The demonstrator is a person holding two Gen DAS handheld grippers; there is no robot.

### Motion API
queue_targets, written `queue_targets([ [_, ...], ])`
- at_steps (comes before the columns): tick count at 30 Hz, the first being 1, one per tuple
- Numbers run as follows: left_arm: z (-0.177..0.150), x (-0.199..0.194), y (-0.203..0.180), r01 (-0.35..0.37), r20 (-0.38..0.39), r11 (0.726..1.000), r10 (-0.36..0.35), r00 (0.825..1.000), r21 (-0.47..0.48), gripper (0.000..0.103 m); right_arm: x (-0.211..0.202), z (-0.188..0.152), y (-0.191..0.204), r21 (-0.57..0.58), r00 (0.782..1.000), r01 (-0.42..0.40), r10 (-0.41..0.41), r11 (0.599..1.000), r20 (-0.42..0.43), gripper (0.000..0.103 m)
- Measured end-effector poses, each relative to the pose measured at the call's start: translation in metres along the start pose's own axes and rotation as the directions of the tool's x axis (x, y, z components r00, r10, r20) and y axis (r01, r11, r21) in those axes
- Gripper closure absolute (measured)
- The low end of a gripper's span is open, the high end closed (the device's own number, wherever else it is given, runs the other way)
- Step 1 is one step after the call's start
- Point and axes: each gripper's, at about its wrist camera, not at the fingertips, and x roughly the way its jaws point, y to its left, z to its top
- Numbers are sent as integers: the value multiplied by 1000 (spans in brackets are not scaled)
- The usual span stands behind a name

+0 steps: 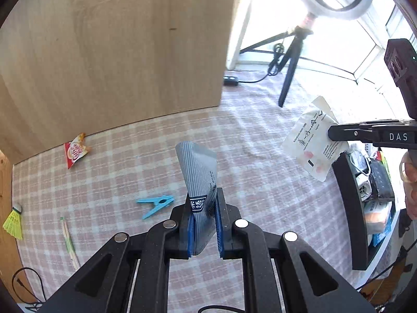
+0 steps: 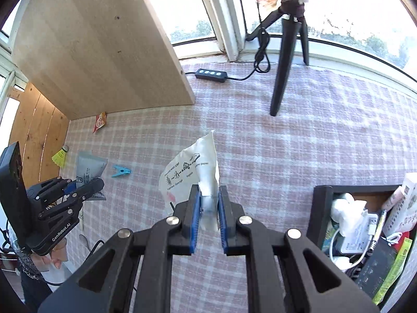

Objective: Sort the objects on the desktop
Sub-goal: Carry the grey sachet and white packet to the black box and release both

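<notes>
Currently I have a sachet in each gripper, both lifted clear of the checked tablecloth [image 1: 260,135]. My left gripper [image 1: 203,210] is closed down to a narrow gap on the lower end of a grey striped sachet [image 1: 199,167]; its blue pads [image 1: 191,232] press both faces and the packet stands up and bends slightly to the left above them. My right gripper [image 2: 209,206] is likewise nearly closed, pinching the folded edge of a white paper sachet [image 2: 187,172] printed with small black drawings; the packet fans out to the left and away from the pads.

In the left wrist view the white sachet hangs at the right, above the cloth and just left of the black storage box [image 1: 349,208]. That box sits at the near right of the table, filled with cables, a white charger and assorted packets.

Left on the cloth: a blue clothespin [image 1: 156,204] just left of the left gripper, a red and white snack packet [image 1: 76,150] against the foot of the upright wooden board [image 1: 117,52], a yellow-green shuttlecock [image 1: 13,221] at the far left edge, and a pair of chopsticks in a paper sleeve [image 1: 69,242] near it.

Farther back stands a black tripod [image 2: 284,60] with its inline cable switch [image 2: 211,74] lying by the window.
</notes>
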Motion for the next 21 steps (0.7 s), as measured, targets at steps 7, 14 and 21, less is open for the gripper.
queue_targets([
  [7,39,43,-145,126,-35,972,-121,992,200,91,-79,-75,-112,169,994,89,-100,982,53,90],
  [14,63,57,-263,229,-103,907,-206,973,354,91,-132,-142,-206,353,981,143,-180,925,75,90],
  [21,76,81,-330,281,-153,865,-238,959,415,91,-157,-196,-269,484,976,155,-210,861,60,90],
])
